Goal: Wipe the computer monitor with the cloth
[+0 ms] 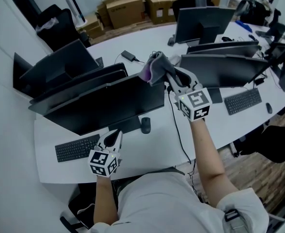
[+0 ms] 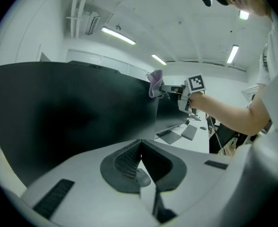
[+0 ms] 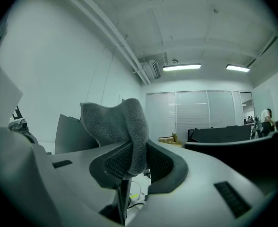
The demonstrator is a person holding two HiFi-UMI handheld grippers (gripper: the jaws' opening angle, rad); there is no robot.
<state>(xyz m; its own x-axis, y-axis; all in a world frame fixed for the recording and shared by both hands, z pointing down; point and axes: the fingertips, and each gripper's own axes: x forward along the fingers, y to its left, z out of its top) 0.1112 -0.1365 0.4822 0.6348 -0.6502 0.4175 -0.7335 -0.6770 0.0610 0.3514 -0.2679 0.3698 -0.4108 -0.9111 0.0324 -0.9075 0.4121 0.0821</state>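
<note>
The person stands at a long white tabletop [image 1: 152, 152] with a claw in each hand. The right claw [image 1: 166, 75] is raised and clenched on a grey-lilac cloth [image 1: 153, 67], which bunches up out of the jaws and droops over one side; in the right gripper view the cloth [image 3: 114, 124] is pinched firmly between the two dark pads. The cloth sits up at the top right corner of the dark computer monitor [image 1: 108, 105] in front of the person, right at the upper edge, though I cannot tell whether it presses on the glass. The left claw [image 1: 115, 136] is held low, just in front of the monitor's bottom edge and above the black keyboard [image 1: 77, 148], with its jaws pressed together and nothing between them. A black mouse [image 1: 145, 125] lies on the tabletop near the monitor's foot. To the right, a second monitor [image 1: 225, 69] stands with another keyboard [image 1: 243, 101] before it, and cardboard boxes [image 1: 125, 8] are stacked on the floor beyond the tabletop.
</note>
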